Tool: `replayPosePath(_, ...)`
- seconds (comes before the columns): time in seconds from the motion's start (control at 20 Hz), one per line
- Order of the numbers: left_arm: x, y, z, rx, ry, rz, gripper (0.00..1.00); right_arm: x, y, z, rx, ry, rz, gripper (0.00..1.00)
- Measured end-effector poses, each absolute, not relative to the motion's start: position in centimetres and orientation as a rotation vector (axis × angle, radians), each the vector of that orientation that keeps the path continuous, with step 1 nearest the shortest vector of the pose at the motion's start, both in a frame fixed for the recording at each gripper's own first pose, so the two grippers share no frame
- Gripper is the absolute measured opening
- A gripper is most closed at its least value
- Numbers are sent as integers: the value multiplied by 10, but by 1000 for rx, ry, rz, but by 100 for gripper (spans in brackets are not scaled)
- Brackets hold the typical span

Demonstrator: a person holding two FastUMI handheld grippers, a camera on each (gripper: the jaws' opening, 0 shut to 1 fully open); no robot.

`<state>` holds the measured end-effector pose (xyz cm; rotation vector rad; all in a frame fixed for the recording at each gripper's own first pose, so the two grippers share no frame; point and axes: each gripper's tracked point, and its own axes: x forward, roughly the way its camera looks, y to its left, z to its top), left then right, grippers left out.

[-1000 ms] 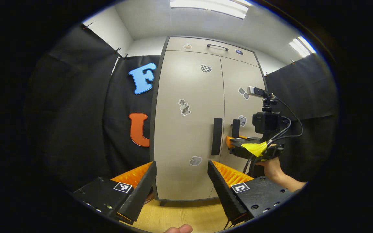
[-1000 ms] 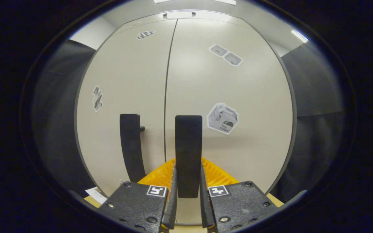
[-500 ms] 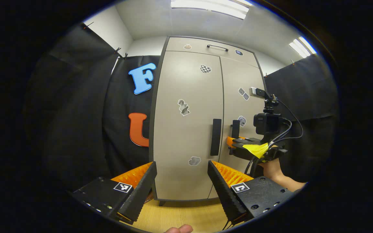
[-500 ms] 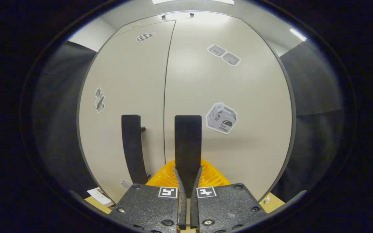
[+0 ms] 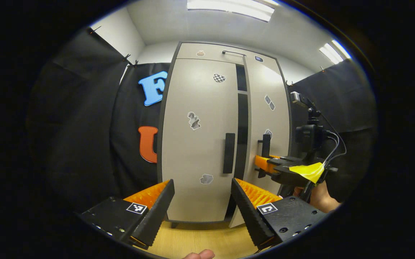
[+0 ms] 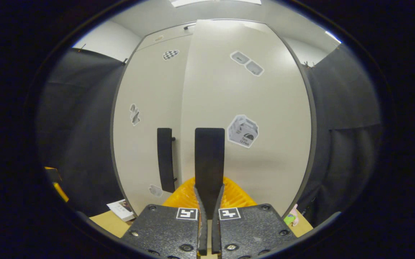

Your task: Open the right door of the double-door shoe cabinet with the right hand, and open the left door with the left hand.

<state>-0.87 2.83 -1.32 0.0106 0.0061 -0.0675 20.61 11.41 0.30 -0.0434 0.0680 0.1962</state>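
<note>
In the right gripper view, the right gripper [image 6: 209, 201] is seen closed on the right door's handle [image 6: 209, 162], which rises straight up from between the two fingers and is pressed by both. The right door [image 6: 250, 108] has been swung partly out; in the left gripper view a dark gap [image 5: 242, 136] is seen between it and the left door [image 5: 196, 144]. The left door's handle [image 5: 229, 153] is seen ahead of the left gripper [image 5: 202, 201] and just beyond its right finger, well apart from both. The left gripper's fingers are spread wide and nothing is held.

The grip is judged to be the main risk. The handle is a smooth bar, and the door turns on its hinge, so a straight pull would drag the fingers along or off the bar; the door could then be left half open. A twist of the wrist against the arc could also strain the handle.

A second risk is judged for the left side: the handle stands off to the right of the fingers' midline, so a straight advance would drive the right finger into the bar or the door face rather than around it. Crowding against the swung right door and the other gripper [image 5: 265, 163] is also possible.
</note>
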Motion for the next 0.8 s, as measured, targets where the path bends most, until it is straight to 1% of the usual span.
replayPosePath(0.6, -17, -25, -22, 26, 10, -98, 95, 171, 86, 10, -48, 61, 249, 8)
replayPosePath(0.8, -16, -38, -24, 19, 5, -105, 95, 165, 71, 12, -46, 64, 234, 7)
